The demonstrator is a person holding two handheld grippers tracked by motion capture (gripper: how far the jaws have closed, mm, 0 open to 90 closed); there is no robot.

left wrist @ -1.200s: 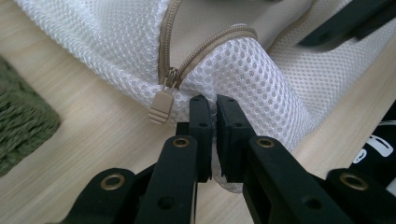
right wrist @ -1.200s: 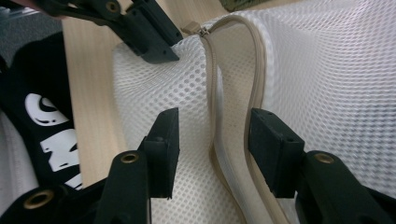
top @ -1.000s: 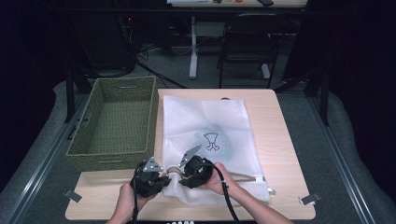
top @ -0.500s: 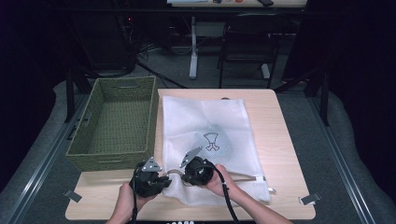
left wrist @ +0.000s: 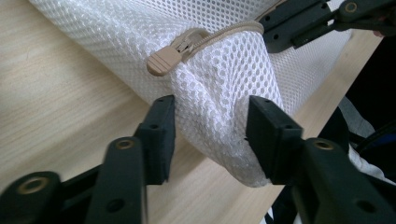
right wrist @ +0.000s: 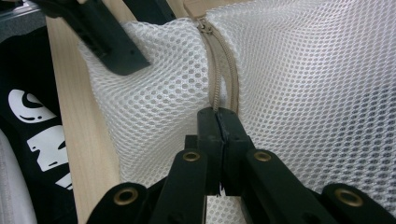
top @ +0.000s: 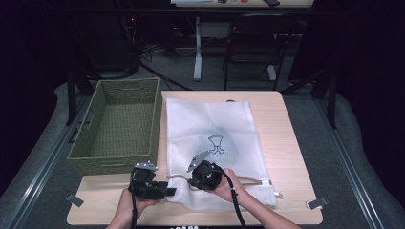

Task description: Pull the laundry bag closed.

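Observation:
A white mesh laundry bag (top: 215,138) lies flat on the table with a grey printed garment inside. Its tan zipper (right wrist: 219,70) runs along the near edge, and the zipper pull (left wrist: 166,60) sits at the near-left corner. My left gripper (left wrist: 210,116) (top: 168,191) straddles that corner. Its jaws have just been opening and the mesh sits loosely between them. My right gripper (right wrist: 218,116) (top: 195,180) is shut on the zipper edge just beside the corner. The two grippers are close together.
A green woven basket (top: 90,157) stands at the left of the table, beside the bag. The table's near edge (top: 191,222) lies right under both hands. Bare wood (top: 286,143) shows to the right of the bag.

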